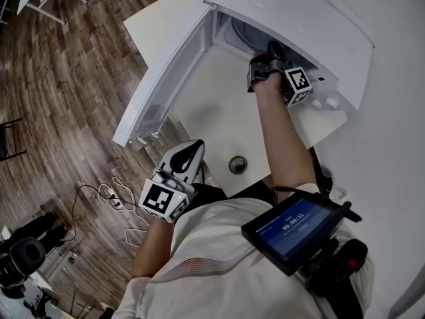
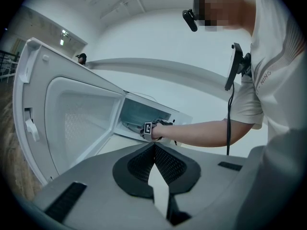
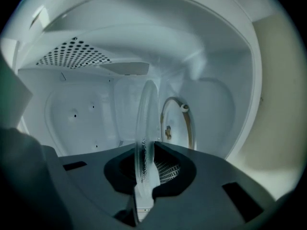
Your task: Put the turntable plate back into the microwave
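The white microwave [image 1: 292, 18] stands on the table with its door [image 1: 169, 72] swung wide open. My right gripper [image 1: 269, 53] reaches into the cavity. In the right gripper view, the right gripper [image 3: 146, 169] is shut on the rim of the clear glass turntable plate [image 3: 146, 114], which I see edge-on. Just beyond the plate lies the roller ring [image 3: 178, 123] on the cavity floor, with the drive hub [image 3: 168, 131] in its middle. My left gripper [image 1: 191, 150] hangs near my body, off the table's front edge. Its jaws [image 2: 154, 150] are shut with nothing between them.
A small round metal piece [image 1: 238, 165] lies on the white table [image 1: 219, 118] in front of the microwave. The open door [image 2: 76, 123] juts out to the left. Cables [image 1: 109, 195] lie on the wooden floor. A screen [image 1: 295, 228] hangs at my chest.
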Tool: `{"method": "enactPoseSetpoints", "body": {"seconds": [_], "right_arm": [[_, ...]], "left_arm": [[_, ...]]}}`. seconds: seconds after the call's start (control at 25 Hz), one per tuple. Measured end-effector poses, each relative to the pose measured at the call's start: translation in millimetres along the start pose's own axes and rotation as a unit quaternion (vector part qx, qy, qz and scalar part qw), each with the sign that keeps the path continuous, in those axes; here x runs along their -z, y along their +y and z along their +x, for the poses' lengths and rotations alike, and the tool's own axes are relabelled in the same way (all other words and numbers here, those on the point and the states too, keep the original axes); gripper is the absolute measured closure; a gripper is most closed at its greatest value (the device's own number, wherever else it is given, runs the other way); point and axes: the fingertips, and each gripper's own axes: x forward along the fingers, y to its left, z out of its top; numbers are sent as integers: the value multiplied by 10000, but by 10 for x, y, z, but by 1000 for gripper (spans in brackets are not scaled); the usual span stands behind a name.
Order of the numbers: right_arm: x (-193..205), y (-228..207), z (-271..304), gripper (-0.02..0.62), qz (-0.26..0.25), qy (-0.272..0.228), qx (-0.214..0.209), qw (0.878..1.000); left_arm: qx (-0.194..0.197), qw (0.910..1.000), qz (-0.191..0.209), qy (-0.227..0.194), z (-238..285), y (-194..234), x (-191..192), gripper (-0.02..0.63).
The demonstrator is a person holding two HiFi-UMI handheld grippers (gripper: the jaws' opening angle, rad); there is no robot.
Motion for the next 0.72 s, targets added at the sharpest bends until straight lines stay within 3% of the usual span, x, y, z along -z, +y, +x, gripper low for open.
{"method": "enactPoseSetpoints", "body": {"seconds": [0.28, 0.52, 0.72], "right_arm": [[173, 91, 48, 563, 102, 271, 480, 9984], [330, 104, 21, 413, 67, 717, 635, 9954], [477, -8, -68, 413, -5, 1286, 793, 9885]], "left_arm": [[24, 10000, -48, 1, -9, -1, 7, 595], [89, 9999, -74, 19, -31, -32, 7, 595], [74, 9999, -123, 10, -39, -29, 39, 595]]}}
